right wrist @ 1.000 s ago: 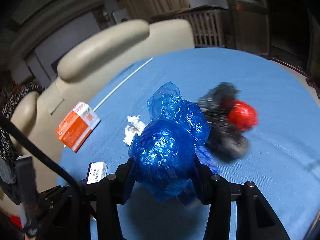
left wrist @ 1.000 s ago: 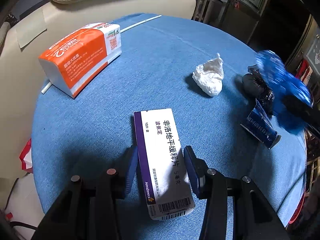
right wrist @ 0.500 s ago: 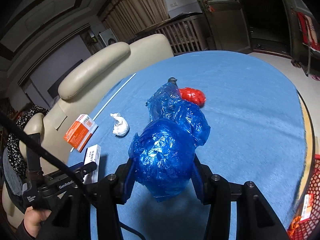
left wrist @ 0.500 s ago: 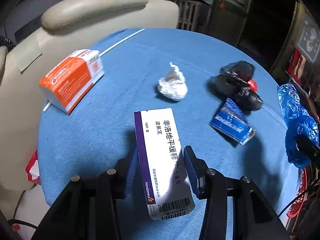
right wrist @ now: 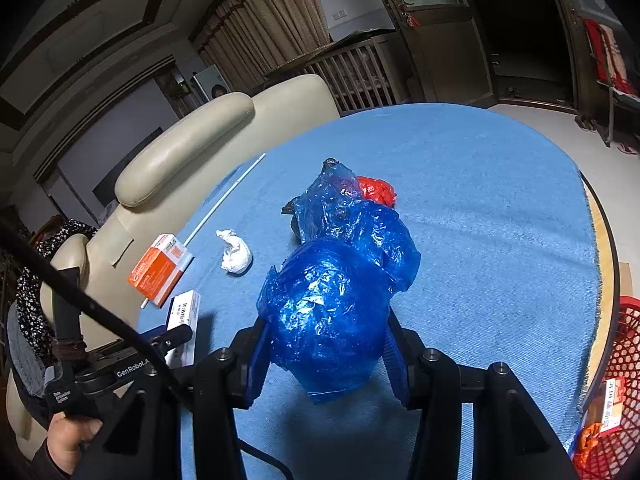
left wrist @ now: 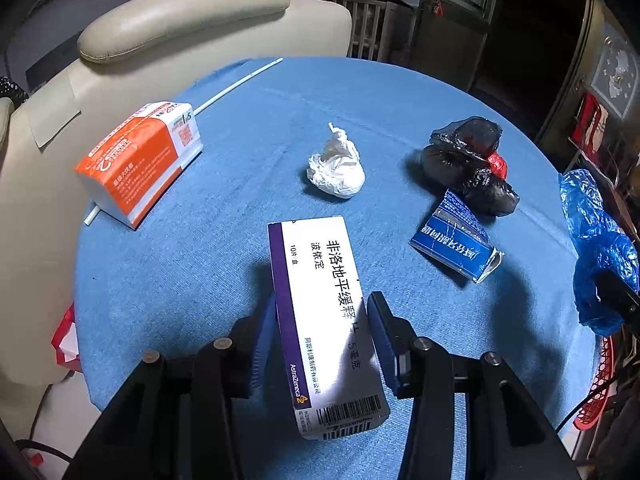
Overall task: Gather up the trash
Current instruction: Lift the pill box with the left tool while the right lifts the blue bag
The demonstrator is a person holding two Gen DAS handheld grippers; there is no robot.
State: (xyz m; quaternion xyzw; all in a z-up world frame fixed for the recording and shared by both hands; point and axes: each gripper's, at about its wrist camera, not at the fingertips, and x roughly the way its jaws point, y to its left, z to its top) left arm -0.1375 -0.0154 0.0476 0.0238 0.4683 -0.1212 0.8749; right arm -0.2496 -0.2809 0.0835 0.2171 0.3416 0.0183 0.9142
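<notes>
My right gripper [right wrist: 326, 354] clamps the blue plastic bag [right wrist: 332, 304], red basket [right wrist: 618, 396] to its right; left gripper [left wrist: 322, 332] clamps the medicine box [left wrist: 320, 320].

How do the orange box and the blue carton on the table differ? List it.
The orange box is intact and squarely shaped; the blue carton is crushed, one end torn open. The orange box is the bigger and lies beside a white straw; the blue carton lies against black bags. Both lie flat on the blue tablecloth.

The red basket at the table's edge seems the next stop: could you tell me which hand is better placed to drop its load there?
Right, probably. The red basket lies just beside the right gripper, which holds the blue bag.
</notes>
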